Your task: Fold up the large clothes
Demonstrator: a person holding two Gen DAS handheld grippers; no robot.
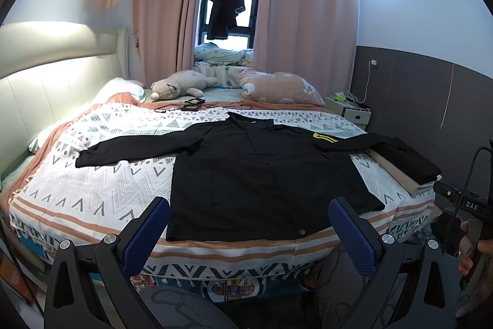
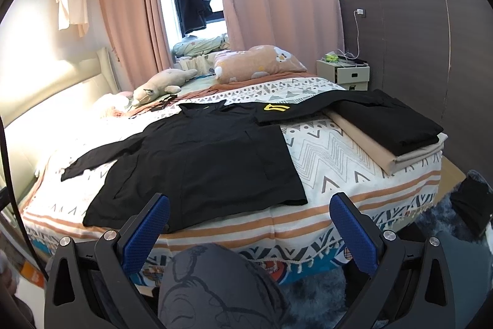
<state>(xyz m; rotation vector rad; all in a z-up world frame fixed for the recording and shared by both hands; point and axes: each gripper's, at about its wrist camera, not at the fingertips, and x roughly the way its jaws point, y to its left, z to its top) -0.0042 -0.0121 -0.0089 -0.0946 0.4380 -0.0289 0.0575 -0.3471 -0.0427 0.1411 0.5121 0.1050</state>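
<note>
A large black jacket [image 1: 258, 171] lies flat and spread out on the patterned bedspread [image 1: 101, 184], hem toward me, sleeves stretched to both sides. A yellow emblem [image 1: 323, 137] marks its right sleeve. It also shows in the right wrist view [image 2: 203, 156]. My left gripper [image 1: 249, 211] is open and empty, held just short of the jacket's hem. My right gripper [image 2: 249, 210] is open and empty, near the hem's right corner. The right gripper's body [image 1: 462, 199] shows at the right edge of the left wrist view.
A stack of folded clothes, black on beige [image 2: 397, 128], lies on the bed's right side. A plush toy [image 1: 181, 85], a pink pillow [image 1: 277, 87] and cables [image 1: 191, 105] lie at the far end. A nightstand [image 2: 345, 71] stands beyond. My knee [image 2: 215, 289] is below the grippers.
</note>
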